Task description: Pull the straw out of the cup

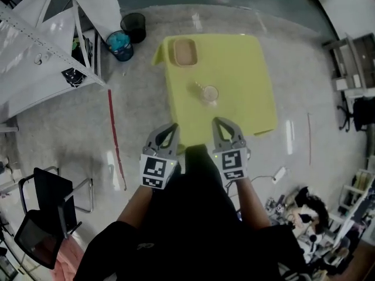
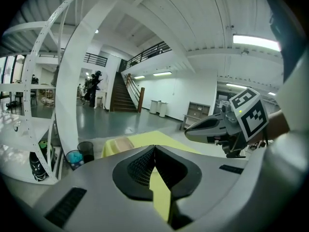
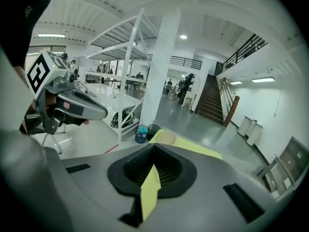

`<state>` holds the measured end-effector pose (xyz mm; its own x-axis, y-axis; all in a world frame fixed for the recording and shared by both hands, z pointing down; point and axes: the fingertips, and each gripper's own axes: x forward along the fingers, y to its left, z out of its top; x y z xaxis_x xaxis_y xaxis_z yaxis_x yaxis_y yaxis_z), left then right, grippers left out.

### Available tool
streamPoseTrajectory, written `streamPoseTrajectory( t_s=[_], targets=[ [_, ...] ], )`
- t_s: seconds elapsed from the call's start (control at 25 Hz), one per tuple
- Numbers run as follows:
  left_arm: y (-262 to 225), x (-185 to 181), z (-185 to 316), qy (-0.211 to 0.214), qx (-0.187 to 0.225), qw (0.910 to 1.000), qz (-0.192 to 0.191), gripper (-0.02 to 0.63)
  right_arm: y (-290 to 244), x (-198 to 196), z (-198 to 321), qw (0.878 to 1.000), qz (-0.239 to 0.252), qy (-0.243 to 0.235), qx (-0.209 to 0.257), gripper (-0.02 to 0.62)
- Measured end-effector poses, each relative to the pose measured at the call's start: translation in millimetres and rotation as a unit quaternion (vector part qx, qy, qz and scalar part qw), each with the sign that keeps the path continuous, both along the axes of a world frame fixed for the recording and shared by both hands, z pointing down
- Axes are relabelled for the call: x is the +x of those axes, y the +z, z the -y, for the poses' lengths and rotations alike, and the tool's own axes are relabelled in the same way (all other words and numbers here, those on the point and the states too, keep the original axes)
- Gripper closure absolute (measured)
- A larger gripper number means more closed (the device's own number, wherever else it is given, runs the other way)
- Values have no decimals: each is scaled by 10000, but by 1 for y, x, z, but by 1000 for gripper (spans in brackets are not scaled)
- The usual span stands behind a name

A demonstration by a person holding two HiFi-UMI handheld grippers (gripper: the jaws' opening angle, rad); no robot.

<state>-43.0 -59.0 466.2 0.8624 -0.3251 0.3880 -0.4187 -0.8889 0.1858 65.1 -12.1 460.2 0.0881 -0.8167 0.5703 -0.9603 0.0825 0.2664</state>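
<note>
Grippers parked: I've got the left gripper point(image 1: 171, 126) and right gripper point(image 1: 218, 120) tucked in close to the body, side by side, tips pointing forward. In each gripper view the jaws are pressed together at the tip with nothing between them, only a sliver of yellow showing through the gap behind the pads. I read this as a neutral start pose with the task not begun

Square black-and-white marker cubes on both, pattern only. I can't read any text, brand or label anywhere in frame

Just past the tips is the near edge of the yellow table point(image 1: 252, 69). The cup point(image 1: 210, 94) stands well ahead, closer to the right gripper's line than the left's, roughly mid-table and out of reach from here. The straw point(image 1: 198, 86) sits in it, leaning out toward the left gripper's side. My guess is that lean makes the free end easiest to pinch from the left while the right steadies the cup, and both need to open first

Beyond the cup, at the far edge, is a beige tray point(image 1: 183, 51), contents unclear

Off to the left of the left gripper, red floor line point(image 1: 114, 139). Further out, a blue-lined bin point(image 1: 120, 44) and a black bin point(image 1: 133, 25) beside a white rack point(image 1: 35, 45)
</note>
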Motion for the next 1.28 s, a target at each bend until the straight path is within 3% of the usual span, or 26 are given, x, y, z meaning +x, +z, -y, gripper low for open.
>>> streamPoseTrajectory(
  t_s=[0.4, 0.88, 1.04, 1.28],
  targets=[
    [20, 24, 34, -692, -63, 9967, 412, 561, 32, 25, 52, 9932, 43, -1109, -352, 578],
    [69, 60, 52, -1336, -550, 9845, 996, 561, 101, 58, 87, 9750, 597, -1901, -988, 578],
    [89, 74, 56, -1540, -837, 9779, 1140, 561, 118, 61, 91, 9660, 560, -2209, -1221, 578],
    [101, 87, 49, -1556, -941, 9754, 1246, 561, 139, 75, 104, 9669, 670, -2119, -1256, 578]
  ],
)
